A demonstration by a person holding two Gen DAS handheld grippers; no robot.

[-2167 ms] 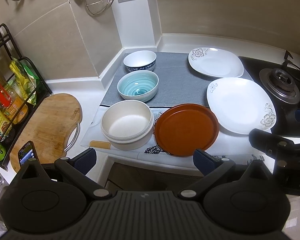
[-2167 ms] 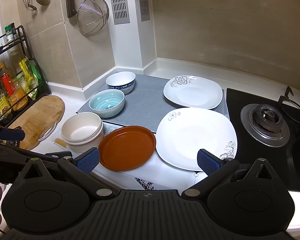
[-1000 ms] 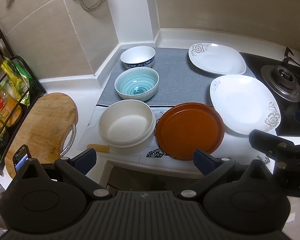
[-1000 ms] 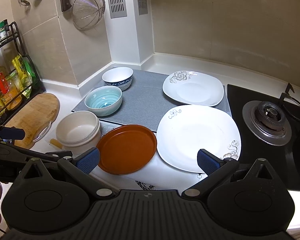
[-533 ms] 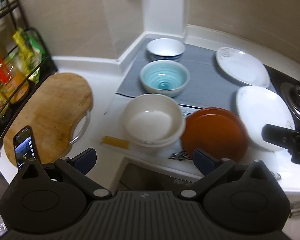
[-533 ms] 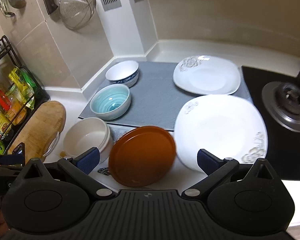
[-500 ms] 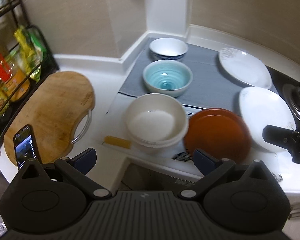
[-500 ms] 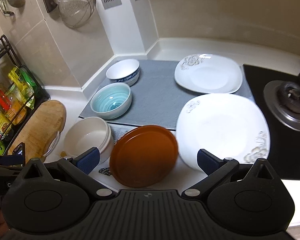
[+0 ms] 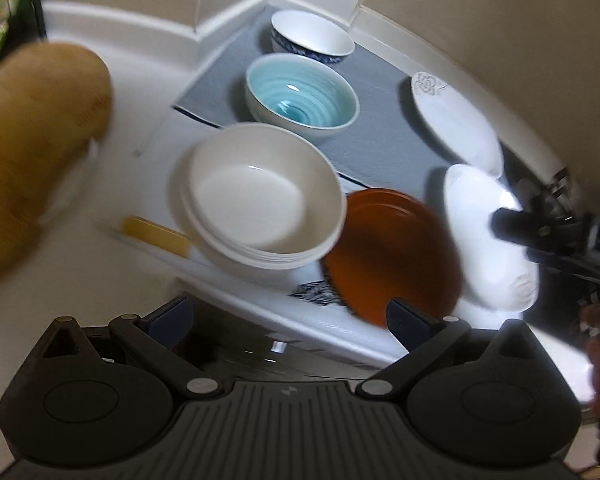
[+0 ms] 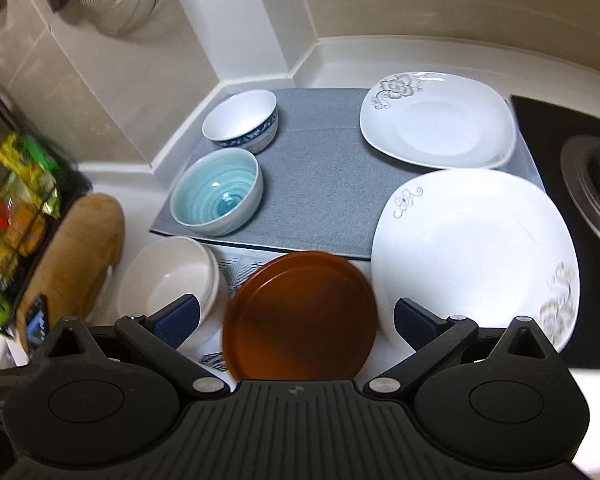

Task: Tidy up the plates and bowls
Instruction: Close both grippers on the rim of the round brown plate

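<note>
Status: sorting not begun, as far as the layout shows. Every piece lies separately on the white counter (image 10: 380,64); nothing is stacked, except that the cream piece may itself be a nested set, judging by the ridged lines at its rim.

Bowls, left column, far to near:
- small white bowl with a blue patterned outside (image 10: 241,120), on the grey mat (image 10: 320,184) near the wall corner;
- pale bowl with a turquoise swirled inside (image 10: 217,191), just in front of it on the same mat;
- wide cream bowl (image 9: 262,196), off the mat near the counter edge, a yellowish stick-like object (image 9: 156,236) beside it — too blurred to identify.

Plates, right side:
- small white squarish plate with a grey flower print (image 10: 438,120), at the far end of the mat;
- large white squarish plate of the same pattern (image 10: 474,252), next to the black hob (image 10: 556,128);
- round brown plate (image 10: 300,320), at the counter edge between the cream bowl and the large plate.

Left hand-held gripper (image 9: 290,314): released, fingers spread wide, nothing between them, hovering short of the cream bowl. Right hand-held gripper (image 10: 298,316): likewise spread and empty, directly above the near rim of the brown plate — not touching it, so far as can be told.

Remaining: all of it. Likely bowls nested by size and plates piled largest lowest.
</note>
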